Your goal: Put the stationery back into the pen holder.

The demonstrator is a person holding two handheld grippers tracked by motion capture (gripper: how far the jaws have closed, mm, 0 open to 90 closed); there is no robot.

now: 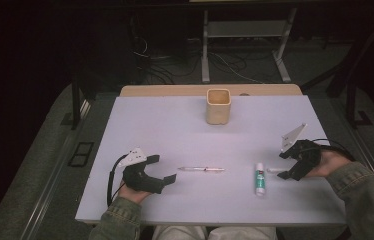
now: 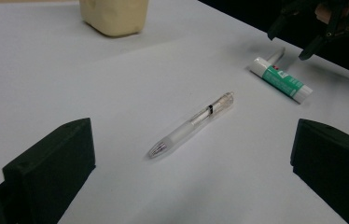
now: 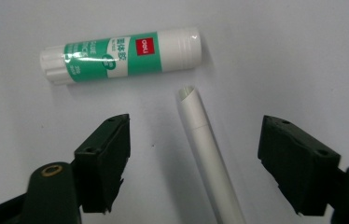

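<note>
right tool (image 3: pixel 193 158) open around white tube (image 3: pixel 205 154), glue stick (image 3: pixel 121 55) beside

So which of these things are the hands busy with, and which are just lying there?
Busy with:
- white pen, lying between the right gripper fingers, not yet pinched
- clear pen, in front of the open left gripper

Just lying about:
- glue stick
- beige cup at the table's far edge

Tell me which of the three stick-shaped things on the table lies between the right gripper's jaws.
The plain white tube. The green-labelled glue stick lies just beyond the jaws, and the clear pen lies mid-table.
</note>
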